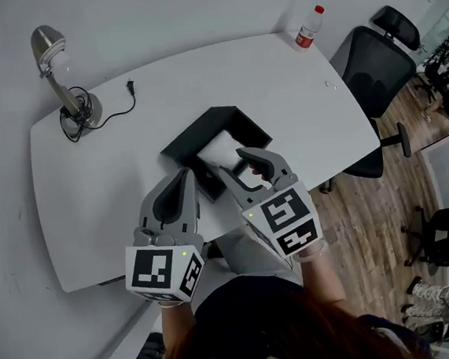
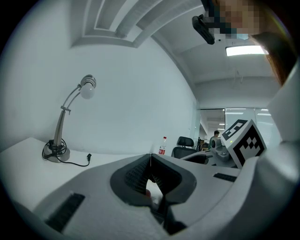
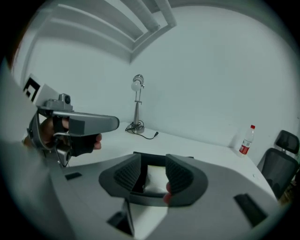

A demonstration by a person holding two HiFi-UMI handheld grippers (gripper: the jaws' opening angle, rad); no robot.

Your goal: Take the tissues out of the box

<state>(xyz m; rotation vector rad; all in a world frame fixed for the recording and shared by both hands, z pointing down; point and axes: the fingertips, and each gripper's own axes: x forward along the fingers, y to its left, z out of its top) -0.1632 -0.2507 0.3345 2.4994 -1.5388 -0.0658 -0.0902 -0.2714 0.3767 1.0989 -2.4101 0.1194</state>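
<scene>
While the tissues (image 1: 220,150) lie as a white stack inside the open black box (image 1: 181,143) near the front edge of the bench (image 1: 295,89), the head view puts both tools right at that box. The left gripper (image 1: 184,173) sits at the box's near left corner, and the right gripper (image 1: 231,161) reaches over the stack.

In the left gripper view, the 2 jaws are pressed together at their tips with nothing pinched. That suits bracing the box wall, not grasping.

In the right gripper view, the jaws stand spread and angled down, framing the white stack, but the pads do not press on it.

To do this step well, I would lower the right gripper until both pads straddle the stack's upper edge, then close gently so the soft paper bunches rather than tears. The light box will probably lift along with the tissues, so the left gripper should push down on the rim as the stack is drawn straight up.
</scene>
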